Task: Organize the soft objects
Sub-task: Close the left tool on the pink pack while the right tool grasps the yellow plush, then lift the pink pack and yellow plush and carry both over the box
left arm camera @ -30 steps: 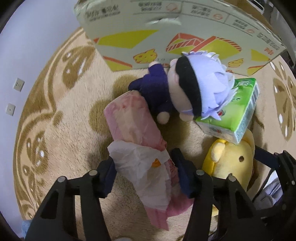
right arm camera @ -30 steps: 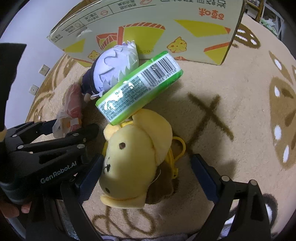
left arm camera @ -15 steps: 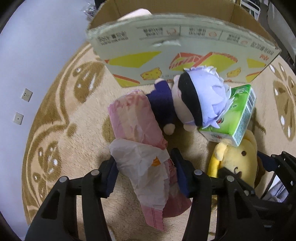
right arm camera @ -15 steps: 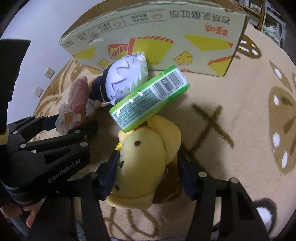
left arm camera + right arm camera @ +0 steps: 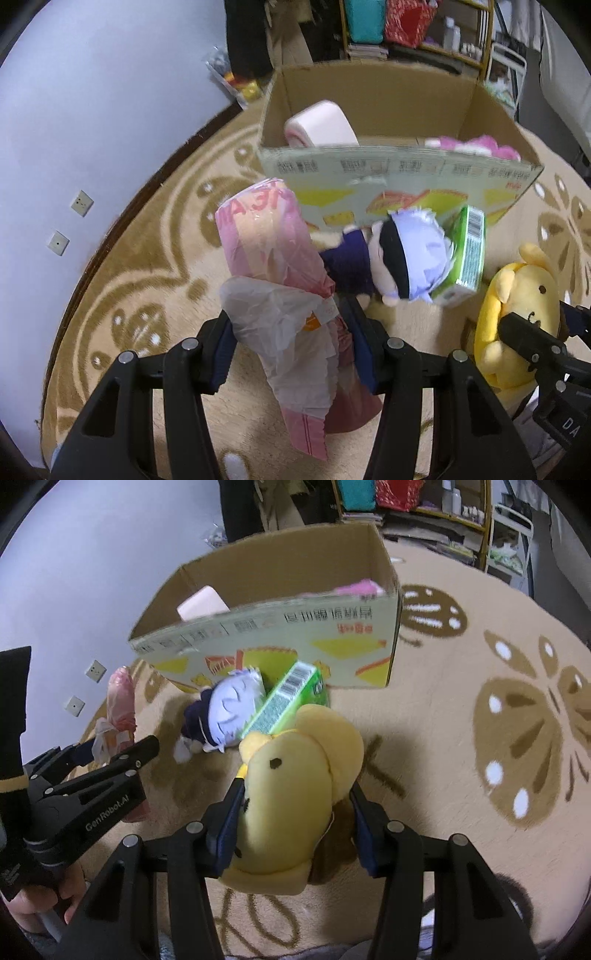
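Left gripper (image 5: 291, 347): you squeeze the pink pack (image 5: 273, 266) tight, lifted off the rug (image 5: 140, 258).
Right gripper (image 5: 295, 812): your jaws have just closed on the yellow plush (image 5: 291, 794).
Left view only: pink things lie inside the box (image 5: 369, 177).
Right view only: your hand (image 5: 33, 904) on the left handle.
Doll (image 5: 229, 709): on the rug, touching the green pack (image 5: 288, 701), just before the box.
Open room: bare rug to the right.
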{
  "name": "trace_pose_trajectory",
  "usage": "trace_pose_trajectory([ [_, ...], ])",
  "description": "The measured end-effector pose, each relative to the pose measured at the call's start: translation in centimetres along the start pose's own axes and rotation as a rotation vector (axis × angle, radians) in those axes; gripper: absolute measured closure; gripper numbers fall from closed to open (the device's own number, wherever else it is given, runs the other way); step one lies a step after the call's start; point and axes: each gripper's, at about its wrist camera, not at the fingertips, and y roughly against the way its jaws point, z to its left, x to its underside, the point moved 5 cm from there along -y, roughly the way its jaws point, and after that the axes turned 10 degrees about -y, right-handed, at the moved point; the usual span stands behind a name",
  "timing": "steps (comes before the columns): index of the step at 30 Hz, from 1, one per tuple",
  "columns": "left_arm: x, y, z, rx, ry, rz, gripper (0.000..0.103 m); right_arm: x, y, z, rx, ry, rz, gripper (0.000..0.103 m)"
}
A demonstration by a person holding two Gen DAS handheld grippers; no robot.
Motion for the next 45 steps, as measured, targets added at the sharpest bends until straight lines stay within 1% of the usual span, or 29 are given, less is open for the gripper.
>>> trace_pose_trajectory([
  [1, -0.1, 0.4, 0.2, 0.0, 0.007, -0.013, 0.05, -0.1, 0.7, -0.4, 0.002, 0.007, -0.008, 0.047],
  [5, -0.5, 1.1, 0.5, -0.003, 0.022, -0.055, 0.05, -0.6, 2.1, 0.2, 0.009, 0.029, -0.048, 0.047],
  [9, -0.8, 1.7, 1.1, -0.028, 0.022, -0.093, 0.05, -1.4, 3.7, -0.3, -0.001, 0.023, -0.09, 0.047],
  [12, -1.1, 1.9, 1.8, -0.033, 0.027, -0.119, 0.05, -2.2, 4.6, -0.3, -0.01, 0.016, -0.126, 0.047],
  [14, -1.4, 2.6, 1.9, -0.06, 0.028, -0.162, 0.05, -2.7, 5.2, -0.3, -0.021, 0.009, -0.156, 0.047],
  [16, -1.9, 3.5, 1.8, -0.091, 0.002, -0.213, 0.05, -3.1, 5.7, -0.4, -0.027, 0.006, -0.195, 0.047],
  [19, -2.6, 4.5, 1.5, -0.103, -0.02, -0.266, 0.05, -3.5, 6.1, -0.7, -0.034, -0.002, -0.236, 0.047],
  [26, -4.5, 4.9, 1.0, -0.112, -0.062, -0.318, 0.05, -5.2, 7.1, -0.5, -0.051, 0.005, -0.293, 0.047],
  [29, -5.4, 5.0, 1.4, -0.099, -0.048, -0.334, 0.05, -5.9, 7.6, -0.2, -0.055, 0.016, -0.318, 0.047],
  [35, -6.6, 5.0, 2.6, -0.099, -0.018, -0.354, 0.05, -7.3, 8.1, 0.5, -0.06, 0.038, -0.359, 0.047],
  [45, -9.3, 5.0, 4.6, -0.099, 0.015, -0.386, 0.05, -10.3, 7.5, 1.4, -0.06, 0.062, -0.402, 0.047],
])
